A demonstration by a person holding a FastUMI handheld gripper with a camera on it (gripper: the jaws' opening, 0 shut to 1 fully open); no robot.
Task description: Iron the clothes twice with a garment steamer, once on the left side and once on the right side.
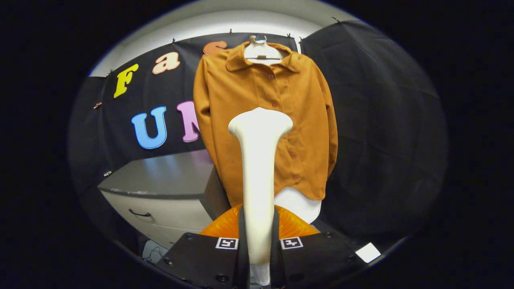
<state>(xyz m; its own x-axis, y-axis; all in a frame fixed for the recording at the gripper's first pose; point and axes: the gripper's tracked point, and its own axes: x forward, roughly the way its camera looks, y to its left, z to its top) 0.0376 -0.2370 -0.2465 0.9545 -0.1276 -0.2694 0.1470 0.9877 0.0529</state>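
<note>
A mustard-brown buttoned shirt (pixel 263 116) hangs on a white hanger (pixel 261 50) against the black booth wall, facing me. A white garment steamer (pixel 259 160) stands upright between my fingers, its flared head level with the shirt's middle, near the button line. My gripper (pixel 259 237) is shut on the steamer's handle, both fingers pressing its sides. The head looks a short way in front of the cloth; whether it touches I cannot tell. An orange part of the steamer (pixel 297 226) bulges behind the fingers.
A grey cabinet (pixel 160 188) with a drawer handle stands left of the shirt, below the wall. A white rounded object (pixel 301 204) shows under the shirt's hem. Black cloth (pixel 381 132) hangs to the right. A small white card (pixel 368 252) lies low on the right.
</note>
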